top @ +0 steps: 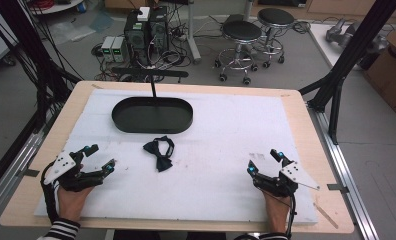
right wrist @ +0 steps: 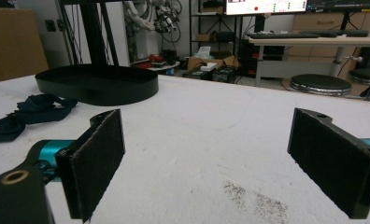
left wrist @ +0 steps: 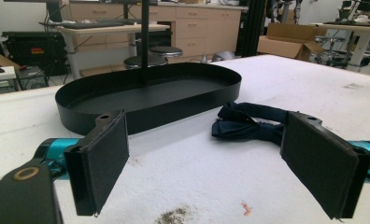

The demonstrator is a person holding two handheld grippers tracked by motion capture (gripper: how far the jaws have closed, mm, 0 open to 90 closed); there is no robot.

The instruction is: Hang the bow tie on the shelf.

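Observation:
A dark navy bow tie lies crumpled on the white mat, just in front of a black oval tray. My left gripper rests near the mat's left front, open and empty, with the bow tie and the tray ahead of its jaws. My right gripper sits at the right front, also open with nothing between its pads. From the right gripper view the bow tie lies far left and the tray beyond it.
The white mat covers a wooden table. A thin black post stands behind the tray. Black frame legs rise at the right edge. Stools and computer cases stand on the floor beyond the table.

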